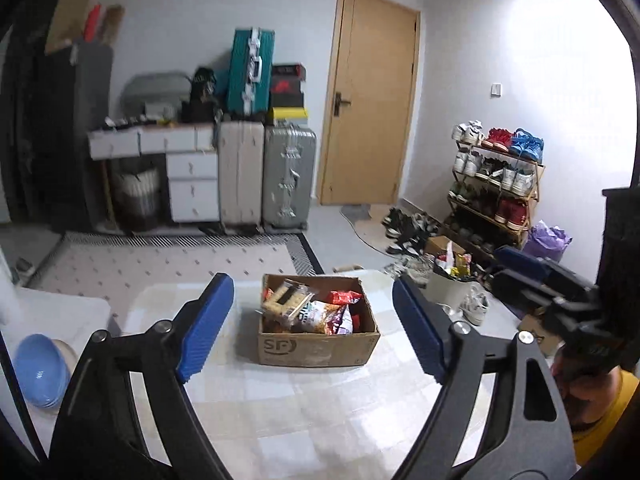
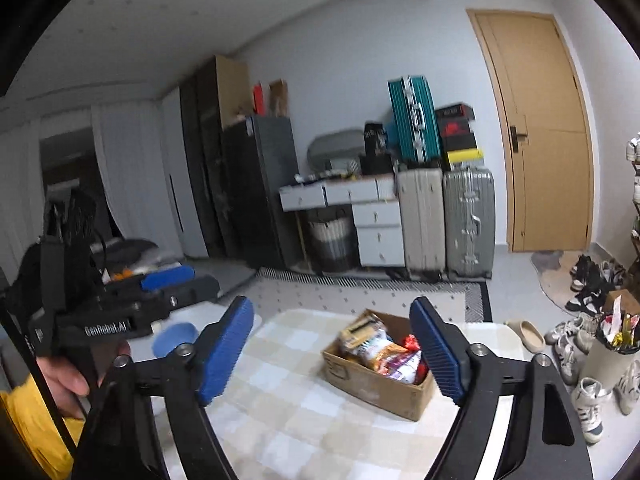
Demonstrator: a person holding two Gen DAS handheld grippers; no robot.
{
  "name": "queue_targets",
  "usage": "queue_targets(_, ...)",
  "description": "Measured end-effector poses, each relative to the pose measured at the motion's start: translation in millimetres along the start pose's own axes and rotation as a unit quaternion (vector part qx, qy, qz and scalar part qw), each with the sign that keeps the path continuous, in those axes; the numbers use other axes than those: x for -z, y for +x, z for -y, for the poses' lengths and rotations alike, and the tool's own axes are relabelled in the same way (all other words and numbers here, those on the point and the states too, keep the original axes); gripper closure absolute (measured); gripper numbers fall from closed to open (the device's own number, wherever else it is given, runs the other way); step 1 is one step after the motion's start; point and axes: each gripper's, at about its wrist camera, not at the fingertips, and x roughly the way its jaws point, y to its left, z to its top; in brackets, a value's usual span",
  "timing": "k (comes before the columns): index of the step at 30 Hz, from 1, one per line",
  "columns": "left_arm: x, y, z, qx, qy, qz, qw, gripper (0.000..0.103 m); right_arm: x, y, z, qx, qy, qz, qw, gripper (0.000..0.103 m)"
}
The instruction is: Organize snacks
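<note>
A brown cardboard box marked SF sits on the checkered tablecloth, filled with several snack packets. My left gripper hangs above the table short of the box, open, nothing between its blue pads. In the right wrist view the same box lies ahead, snack packets inside. My right gripper is open and empty, held back from the box. Each gripper shows in the other's view: the right gripper at the right edge, the left gripper at the left, in a hand.
A blue bowl sits at the table's left. Beyond the table are a patterned rug, suitcases, a white drawer desk, a wooden door, a shoe rack, loose shoes and a full waste bin.
</note>
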Motion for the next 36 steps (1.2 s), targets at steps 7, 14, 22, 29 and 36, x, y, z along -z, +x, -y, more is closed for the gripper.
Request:
queue_targets(7,53.5,-106.3,18.9,-0.034,-0.004,0.051,0.9981,0.000,34.0,-67.0,-21.1,0.015,-0.008,0.063,0.998,0.001)
queue_targets(14,112.0,-170.4,12.0,-0.081,0.000,0.091,0.9925,0.000,82.3,-96.5,-36.7,0.063,-0.066,0.096,0.991,0.001)
queue_targets(22,178.8,-153.8,-18.3,-0.096,-0.005,0.064,0.9934,0.000,147.4,-66.8,-32.8,0.100,-0.111,0.071,0.986,0.001)
queue_targets(29,227.5,-92.7,-36.1,-0.108,-0.020,0.025,0.9936,0.000,183.4,-21.5,3.9,0.107,-0.058,0.042,0.992,0.001)
queue_targets(36,258.5,-28.1,-41.2,-0.135,-0.010,0.017,0.9906,0.000,216.2,38.8,41.5,0.111,0.004,-0.005,0.994,0.001)
